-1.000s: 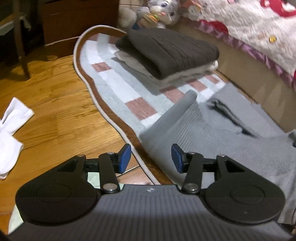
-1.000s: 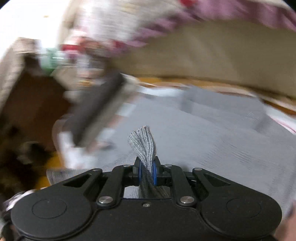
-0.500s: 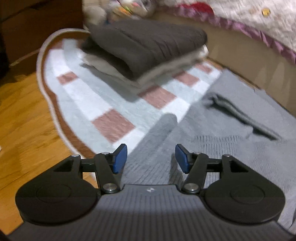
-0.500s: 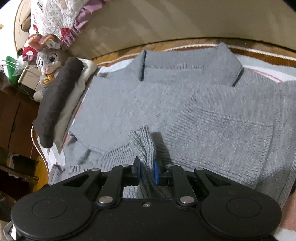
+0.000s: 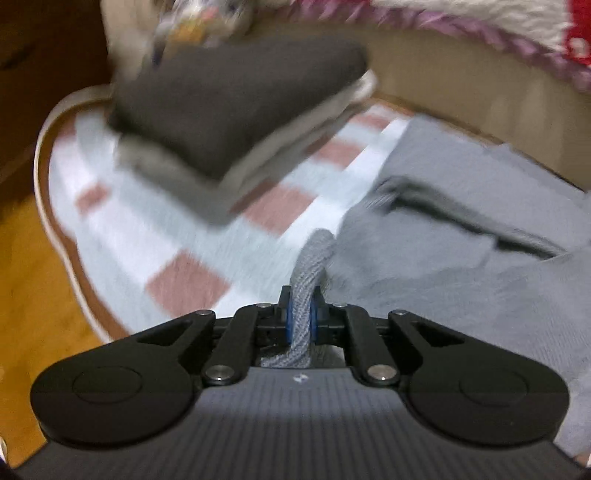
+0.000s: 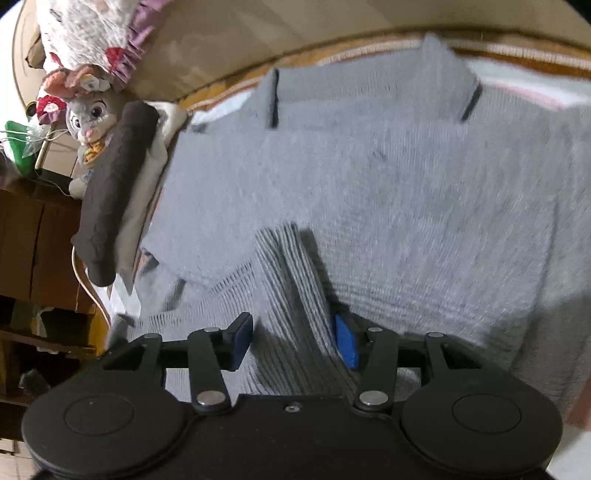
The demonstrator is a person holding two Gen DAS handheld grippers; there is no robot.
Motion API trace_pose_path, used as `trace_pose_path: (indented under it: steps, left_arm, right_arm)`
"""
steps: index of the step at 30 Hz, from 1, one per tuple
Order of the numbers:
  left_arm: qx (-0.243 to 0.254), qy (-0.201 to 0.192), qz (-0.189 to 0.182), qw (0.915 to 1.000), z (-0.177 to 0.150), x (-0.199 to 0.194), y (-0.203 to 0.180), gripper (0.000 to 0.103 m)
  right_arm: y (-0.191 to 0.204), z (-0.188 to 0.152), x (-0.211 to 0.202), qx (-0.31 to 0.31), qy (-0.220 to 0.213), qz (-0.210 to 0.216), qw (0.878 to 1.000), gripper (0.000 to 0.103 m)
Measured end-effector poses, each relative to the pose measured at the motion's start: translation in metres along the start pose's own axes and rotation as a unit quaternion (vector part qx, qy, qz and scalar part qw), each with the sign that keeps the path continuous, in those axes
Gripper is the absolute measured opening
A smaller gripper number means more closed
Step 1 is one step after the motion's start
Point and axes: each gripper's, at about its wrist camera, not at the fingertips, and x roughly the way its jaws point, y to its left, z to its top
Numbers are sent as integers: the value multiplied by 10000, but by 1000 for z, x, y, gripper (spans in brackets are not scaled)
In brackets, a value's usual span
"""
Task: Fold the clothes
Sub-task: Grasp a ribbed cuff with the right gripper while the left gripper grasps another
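Note:
A grey knit sweater [image 6: 406, 192] lies spread on a checked rug, its collar toward the bed. In the left wrist view my left gripper [image 5: 301, 317] is closing, its blue pads pinching a bunched edge of the grey sweater [image 5: 461, 258] near the rug. In the right wrist view my right gripper [image 6: 293, 343] has its jaws opening. A ribbed fold of the sweater lies loose between the blue pads [image 6: 345, 343], which stand apart from it.
A stack of folded clothes [image 5: 236, 110], dark brown on top of beige, sits on the checked rug [image 5: 155, 236] to the left. A plush rabbit [image 6: 88, 118] leans by the bed base [image 6: 258, 33]. Wooden floor [image 5: 33, 295] lies left of the rug.
My left gripper moved right onto the sweater's edge and shut on it. My right gripper sank toward the sweater and let go of the ribbed fold it was pinching.

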Motion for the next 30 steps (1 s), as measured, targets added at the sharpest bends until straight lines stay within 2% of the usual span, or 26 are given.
trace_pose_path:
  steps: [2,3,4,5,7,10,12,13,15,18,20,22,26,30]
  left_arm:
    - [21,-290,80,9995,5,-13,-7,8]
    - [-13,-422,128,9990,8,-19,-9,8]
    - [-63,-542,169,9984,11,-26,-9,7]
    - [-141,-666,202,9975,15,-33,-9,7]
    - [-276,-907,233,9952,23,-47,-8,7]
    - [-329,-1295,176,9909,38,-70,-6,7]
    - [-175,-1634,182,9862,48,-87,-9,7]
    - [-204,-1775,168,9838,53,-95,-9,7]
    - [-506,-2043,20,9776,61,-115,-2,7]
    - [-939,-2324,-84,9680,61,-142,14,7]
    - [-1154,-2401,-128,9638,48,-153,30,7]
    - [-1378,-2456,-209,9593,33,-161,44,7]
    - [-1895,-2425,-430,9505,-5,-167,66,7]
    - [-1942,-2334,-435,9518,-26,-169,74,6]
  right_arm:
    - [6,0,6,-202,-44,54,9998,56]
    - [9,1,9,-303,-66,81,9995,51]
    - [12,1,11,-405,-94,114,9991,24]
    - [18,-2,7,-531,-210,242,9981,15]
    - [30,-7,-3,-779,-445,501,9947,15]
    - [47,-21,-42,-1053,-924,1037,9847,14]
    - [53,-31,-68,-995,-1156,1396,9784,14]
    - [55,-36,-81,-758,-1226,1586,9768,14]
    - [60,-47,-108,-379,-1323,2127,9674,13]
    - [84,-76,-156,-277,-1277,2853,9495,13]
    - [103,-105,-185,-474,-1155,3078,9432,13]
    - [112,-136,-202,-477,-812,3167,9438,13]
    - [105,-192,-202,-407,-452,2571,9645,13]
    - [92,-226,-181,-169,-1,2397,9707,12]
